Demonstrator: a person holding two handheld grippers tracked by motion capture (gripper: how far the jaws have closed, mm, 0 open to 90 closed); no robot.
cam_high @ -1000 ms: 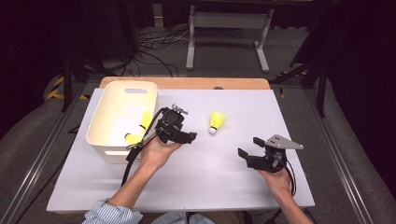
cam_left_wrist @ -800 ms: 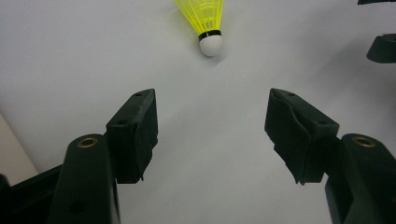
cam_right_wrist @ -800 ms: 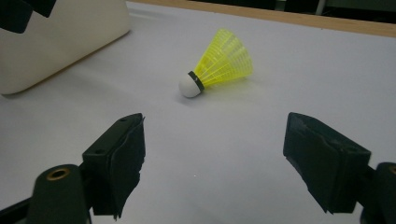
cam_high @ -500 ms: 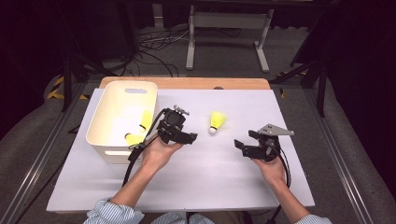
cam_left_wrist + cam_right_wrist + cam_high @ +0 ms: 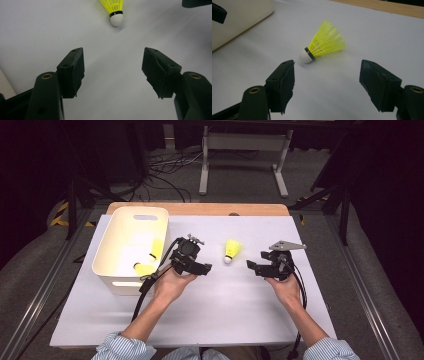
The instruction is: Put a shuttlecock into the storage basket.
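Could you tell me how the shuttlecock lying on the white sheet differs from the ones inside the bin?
The shuttlecock on the sheet lies alone in the open between the left gripper and right gripper, its white cork tip plainly visible. The shuttlecocks in the bin sit together against the wall of the white bin, their tips hard to make out. All share the same yellow skirt.

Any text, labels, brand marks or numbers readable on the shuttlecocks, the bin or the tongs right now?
None readable.
Shuttlecock on the table: plain yellow skirt, black band, white cork, no print.
Bin: plain white walls, no label.
Left tongs and right tongs: bare black jaws, no marking.
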